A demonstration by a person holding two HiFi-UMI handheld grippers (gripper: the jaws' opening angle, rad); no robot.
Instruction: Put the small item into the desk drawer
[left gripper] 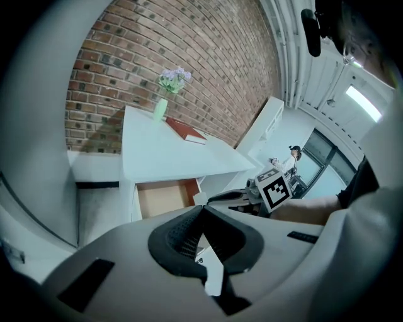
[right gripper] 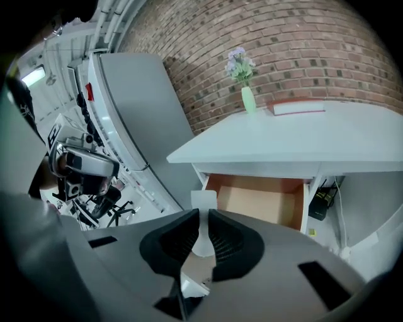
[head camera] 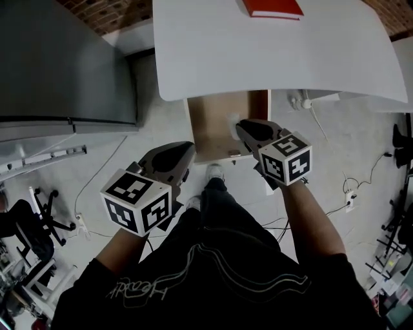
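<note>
A white desk [head camera: 258, 51] was set against a brick wall [right gripper: 302, 44], over a pale floor [head camera: 161, 122] strewn with cables [head camera: 361, 187]. A red book [head camera: 271, 7] and a vase of flowers [right gripper: 247, 97] were carried on the desk. A grey cabinet [head camera: 58, 58] was placed to its left, with an office chair [head camera: 32, 225] nearer. The wooden drawer [head camera: 216, 122] was pulled out. The small white item [right gripper: 203, 204] was clamped between the nearly closed jaws of the right gripper [right gripper: 203, 236], held over the open drawer. The left gripper [left gripper: 201, 210] was held back beside the drawer's front, its jaws pressed together on nothing.
</note>
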